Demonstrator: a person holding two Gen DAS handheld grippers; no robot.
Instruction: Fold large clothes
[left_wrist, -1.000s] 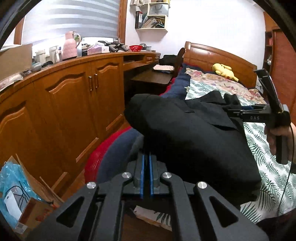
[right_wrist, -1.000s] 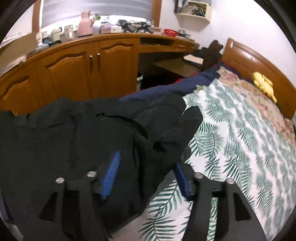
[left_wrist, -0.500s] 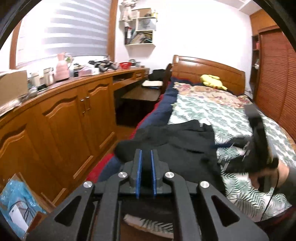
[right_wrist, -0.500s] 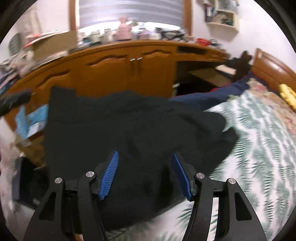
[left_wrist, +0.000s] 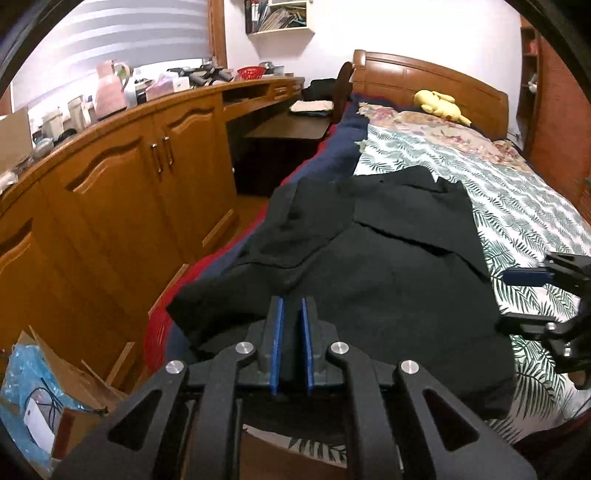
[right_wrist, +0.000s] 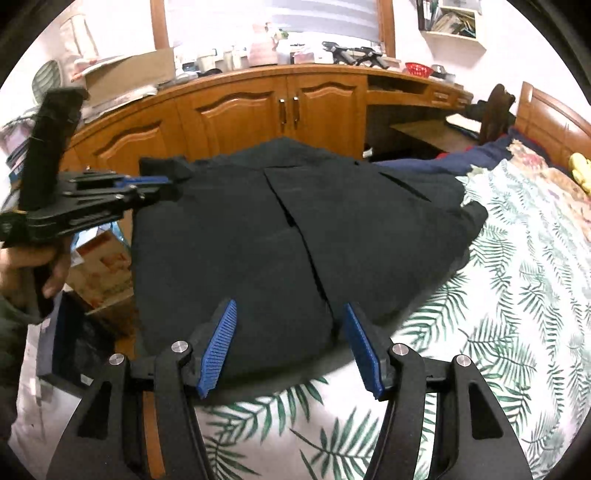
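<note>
A large black jacket (left_wrist: 369, 266) lies spread over the near corner of the bed, front side up with its opening seam showing in the right wrist view (right_wrist: 295, 229). My left gripper (left_wrist: 291, 314) is shut on the jacket's hem at the bed's left edge; it also shows in the right wrist view (right_wrist: 162, 182) pinching a black corner. My right gripper (right_wrist: 290, 325) is open and empty, just above the jacket's near edge; it also shows in the left wrist view (left_wrist: 506, 295) at the jacket's right side.
The bed has a green leaf-print cover (right_wrist: 517, 295) and a wooden headboard (left_wrist: 424, 77) with a yellow plush toy (left_wrist: 439, 101). Wooden cabinets (left_wrist: 129, 184) run along the left. Cardboard boxes and bags (left_wrist: 44, 387) lie on the floor by the bed.
The jacket was lifted in a bunch and has been drawn out and laid flat on the bed. The right gripper stays open; the left stays shut on the hem.
</note>
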